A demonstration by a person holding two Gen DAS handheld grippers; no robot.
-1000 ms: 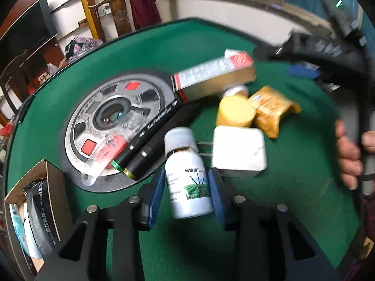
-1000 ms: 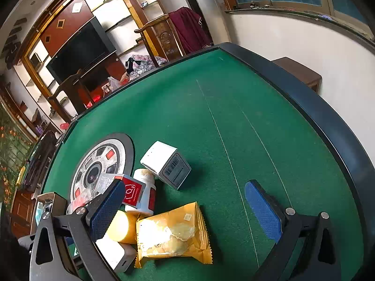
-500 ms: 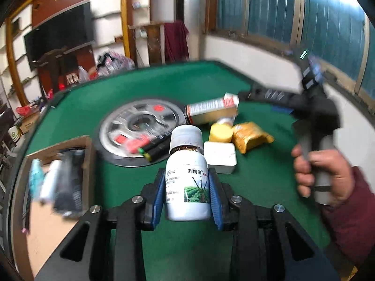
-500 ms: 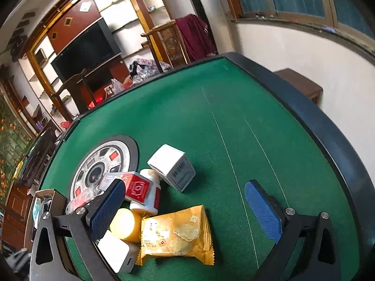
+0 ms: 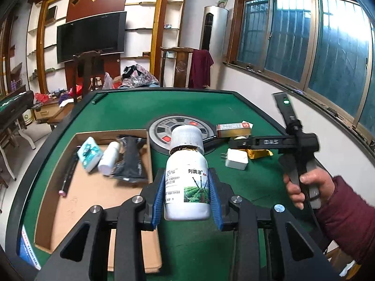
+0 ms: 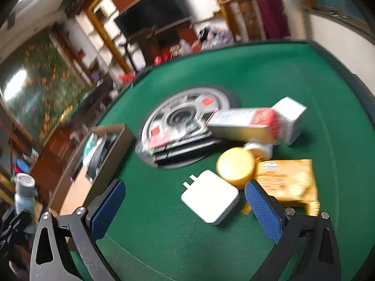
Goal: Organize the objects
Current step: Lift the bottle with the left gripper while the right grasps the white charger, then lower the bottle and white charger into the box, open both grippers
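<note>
The left gripper [image 5: 186, 195] was clamped on the white bottle [image 5: 186, 180], blue pads pressing its label from both sides, holding it upright and clear of the green counter [image 5: 131, 110]. The cardboard box [image 5: 93, 201] lay just to its left and below, already holding a teal packet [image 5: 89, 153], a small white bottle [image 5: 108, 157] and a dark pouch [image 5: 131, 159]. To place the bottle well, it seemed best to carry it across the box's near wall with the base kept above that rim, then lower it onto the bare cardboard floor nearer the camera, where open room showed, rather than onto the items crowded at the far end. The right gripper [image 6: 185, 207] hung with its jaws spread wide and nothing between them, above the white charger [image 6: 210, 199], with the yellow lid [image 6: 235, 165] and the orange snack packet [image 6: 288, 182] close beside its right pad; that view was blurred. The remaining clutter sat by the round metal plate [image 5: 164, 130], leaving the near counter free for both grippers to move.
</note>
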